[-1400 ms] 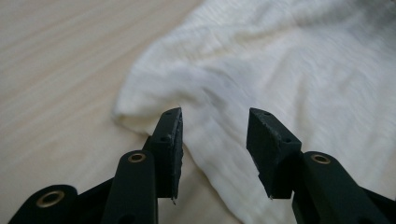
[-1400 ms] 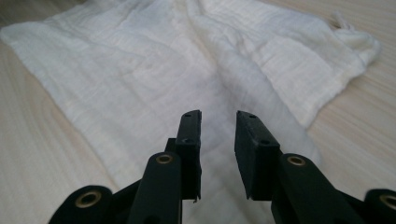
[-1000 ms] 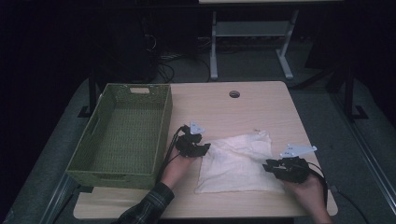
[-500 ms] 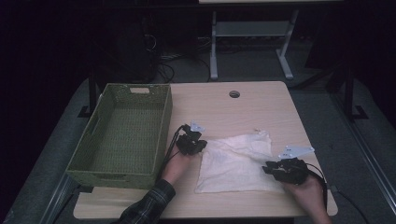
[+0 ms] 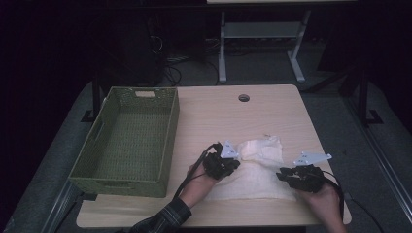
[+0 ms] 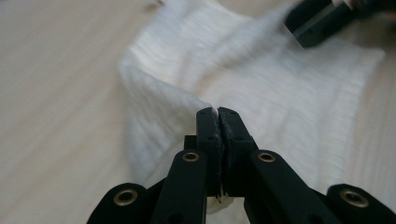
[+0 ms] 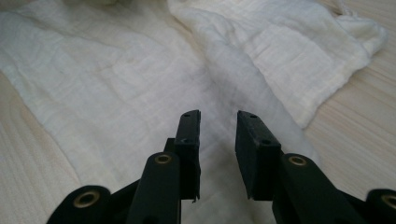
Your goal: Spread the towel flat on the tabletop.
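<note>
**Caller:** While the high view sets the whole table (image 5: 209,111) before us, look at the white cloth (image 5: 257,170) lying on the near half, between the two hands, with the green basket (image 5: 127,141) well off to its left.

**Partner:** And from up there you can't judge the jaws at all. The left gripper (image 5: 232,164) sits at the cloth's left edge, the right gripper (image 5: 284,174) at its right edge, both just dark shapes.

**Caller:** Go to the left gripper view and it's plain: the left gripper (image 6: 218,112) has its jaws pressed together, and a raised fold of the cloth (image 6: 261,70) runs right up into them. They have just been closing, and the cloth's edge is pinched between them.

**Partner:** That fold stands up off the wood, while the rest spreads flat beyond. The other gripper shows blurred at the top right, over the far side of the cloth.

**Caller:** Now the right gripper view. The right gripper (image 7: 218,122) has its jaws standing apart, a clear gap between them.

**Partner:** The cloth (image 7: 140,79) lies flat under and ahead of those fingers, a soft ridge running up through the gap. Whether the tips touch it, I can't tell.
</note>
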{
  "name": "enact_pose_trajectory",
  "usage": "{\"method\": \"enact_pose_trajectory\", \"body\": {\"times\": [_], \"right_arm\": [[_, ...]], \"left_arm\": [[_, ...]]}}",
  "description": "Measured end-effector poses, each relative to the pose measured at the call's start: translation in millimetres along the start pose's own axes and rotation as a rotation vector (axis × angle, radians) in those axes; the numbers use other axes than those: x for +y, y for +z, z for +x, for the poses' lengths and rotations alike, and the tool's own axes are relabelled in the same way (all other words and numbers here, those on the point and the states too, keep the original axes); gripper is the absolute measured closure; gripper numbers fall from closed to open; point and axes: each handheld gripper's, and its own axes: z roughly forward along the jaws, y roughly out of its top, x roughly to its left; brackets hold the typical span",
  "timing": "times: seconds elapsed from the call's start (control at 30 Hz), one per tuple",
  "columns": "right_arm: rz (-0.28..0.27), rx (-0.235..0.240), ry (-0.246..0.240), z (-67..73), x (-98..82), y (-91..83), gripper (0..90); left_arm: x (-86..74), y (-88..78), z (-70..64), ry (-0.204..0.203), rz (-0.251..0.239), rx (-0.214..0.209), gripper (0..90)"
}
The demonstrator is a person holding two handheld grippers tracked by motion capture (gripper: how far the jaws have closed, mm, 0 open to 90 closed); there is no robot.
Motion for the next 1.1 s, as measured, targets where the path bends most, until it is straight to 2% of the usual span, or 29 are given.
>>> {"method": "enact_pose_trajectory", "body": {"times": [0.13,0.23,0.3,0.37,0.43,0.5,0.57,0.7,0.83,0.97,1.1], "right_arm": [[0.003,-0.006,0.002,-1.2,-1.2,-1.3,70.1],[0.000,-0.014,-0.003,-2.5,-1.7,-1.5,70.0],[0.002,-0.015,0.001,-3.0,-1.9,-2.2,70.1],[-0.006,-0.018,0.001,-3.5,-1.8,-2.7,70.1],[-0.009,-0.018,0.000,-4.0,-1.4,-3.0,70.0],[-0.010,-0.020,-0.002,-4.2,-1.3,-3.0,69.7],[-0.009,-0.020,-0.003,-3.9,-1.2,-2.7,69.7],[-0.006,-0.018,-0.002,-3.0,-0.8,-1.7,69.4],[-0.006,-0.020,-0.005,-2.2,-0.8,-1.1,69.4],[-0.001,-0.023,-0.004,-2.9,-1.5,-1.2,69.3],[0.004,-0.026,-0.002,-2.6,-2.2,-2.2,69.3]], "left_arm": [[-8.7,14.4,-15.2,0.009,0.051,-0.073,87.4],[-15.8,22.4,-27.1,0.038,0.094,-0.096,87.3],[-18.3,23.3,-29.9,0.044,0.093,-0.103,86.2],[-17.9,21.2,-27.5,0.022,0.085,-0.130,79.3],[-16.7,15.3,-23.5,0.020,0.059,-0.119,70.3],[-14.0,6.7,-17.5,0.010,0.033,-0.099,65.5],[-11.6,-3.5,-8.1,-0.003,0.002,-0.061,64.4],[-12.9,-17.9,19.2,-0.074,-0.026,0.013,64.5],[-18.6,-22.7,33.5,-0.116,-0.024,0.045,64.0],[-23.4,-22.2,35.0,-0.131,-0.008,0.035,60.6],[-29.2,-20.9,25.8,-0.117,0.029,0.025,58.6]]}}
